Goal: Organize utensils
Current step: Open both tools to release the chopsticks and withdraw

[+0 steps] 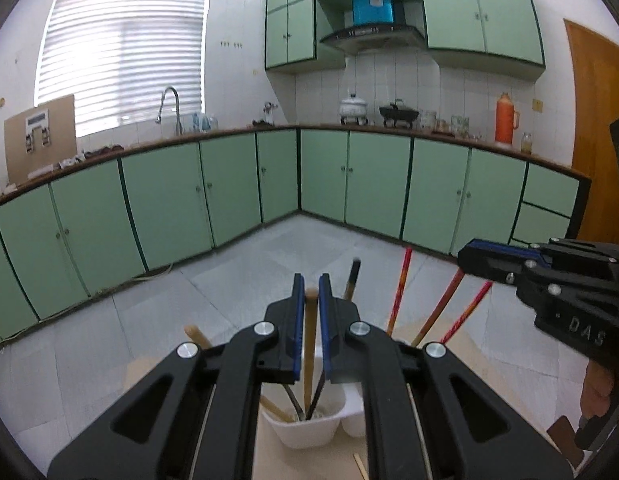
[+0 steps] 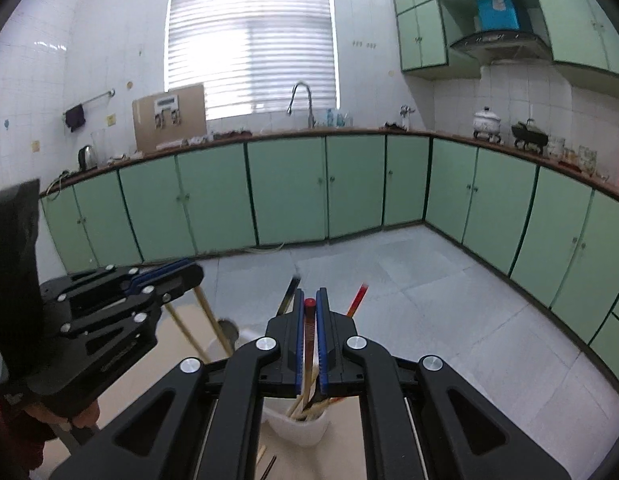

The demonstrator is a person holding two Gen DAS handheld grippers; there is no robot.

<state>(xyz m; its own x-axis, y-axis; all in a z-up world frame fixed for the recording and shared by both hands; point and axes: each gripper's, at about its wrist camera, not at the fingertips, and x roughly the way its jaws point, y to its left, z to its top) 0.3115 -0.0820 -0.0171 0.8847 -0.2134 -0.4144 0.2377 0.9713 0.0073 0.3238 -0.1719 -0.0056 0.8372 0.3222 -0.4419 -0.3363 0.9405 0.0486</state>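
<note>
A white utensil holder [image 1: 309,430] [image 2: 299,426] stands on a pale table, right under both grippers, with several chopsticks upright in it. My left gripper [image 1: 310,280] is shut on a wooden chopstick [image 1: 309,344] whose lower end reaches into the holder. My right gripper [image 2: 309,294] is shut on a dark chopstick with a red top [image 2: 309,320], which also stands in the holder. Red chopsticks [image 1: 401,292] lean out to the right. Each view shows the other gripper at its edge: the right gripper [image 1: 465,257] and the left gripper [image 2: 195,272].
A loose wooden chopstick [image 1: 360,466] lies on the table [image 1: 465,346] near the holder, and in the right wrist view a dark chopstick [image 2: 270,465] lies there. Beyond the table is grey tiled floor [image 1: 293,248], ringed by green cabinets [image 1: 229,184]. A hand [image 2: 83,414] holds the left gripper.
</note>
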